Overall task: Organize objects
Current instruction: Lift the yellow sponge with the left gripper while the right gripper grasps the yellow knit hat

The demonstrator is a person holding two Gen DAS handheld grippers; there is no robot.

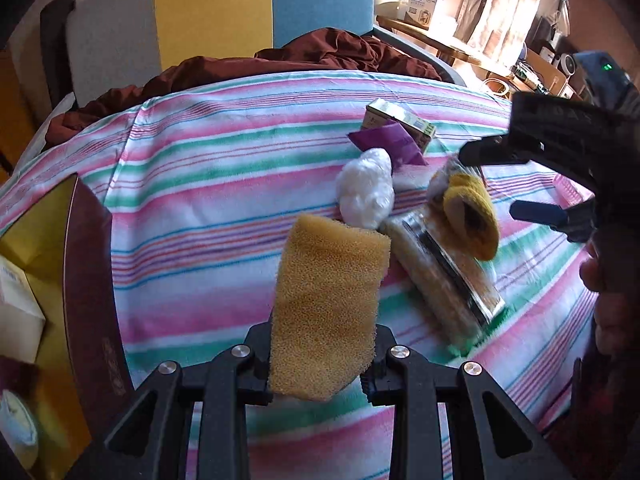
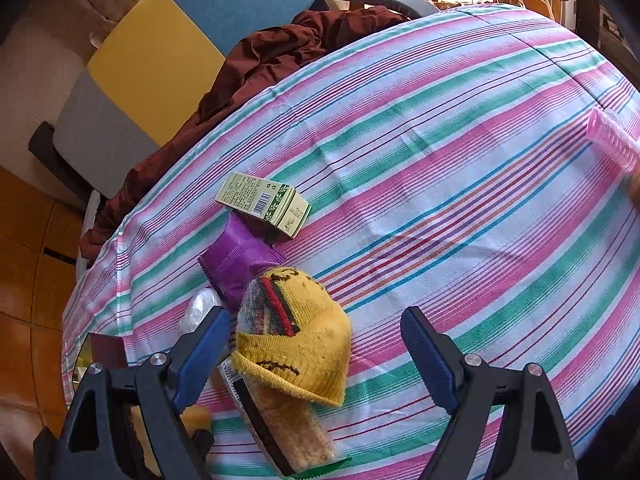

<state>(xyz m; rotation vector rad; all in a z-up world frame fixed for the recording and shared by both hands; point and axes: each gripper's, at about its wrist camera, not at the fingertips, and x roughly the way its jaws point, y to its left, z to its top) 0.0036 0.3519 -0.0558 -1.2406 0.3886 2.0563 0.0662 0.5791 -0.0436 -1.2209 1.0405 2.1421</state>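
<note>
jaws on my left gripper (image 1: 320,364) are pinching a yellow sponge (image 1: 326,304), squeezed at its lower end so the rest sticks up and forward, clear of the striped cloth (image 1: 224,184) that covers the table. jaws on my right gripper (image 2: 316,354) stand spread wide with nothing pressed between them; in the left wrist view that same gripper (image 1: 516,180) comes in from the right edge, its blue pads apart.

between those open right fingers sits a yellow knitted sock (image 2: 296,340) with a red and green band, lying on top of a long clear packet of crackers (image 2: 280,416). just beyond the sock is a purple packet (image 2: 236,260), and touching its far end is a small green and cream box (image 2: 264,204) lying on its side. a white crumpled plastic bag (image 1: 366,188) lies just beside the purple packet and the crackers, behind the raised sponge in the left view.

at the far right of the right wrist view a pink ribbed tube (image 2: 612,144) rests on the cloth, well apart from the pile. at the left edge of the left view stands an open dark red box (image 1: 88,280) with a yellow inside, holding a white carton (image 1: 18,308). a dark red blanket (image 1: 304,56) is bunched beyond the table's far edge.
</note>
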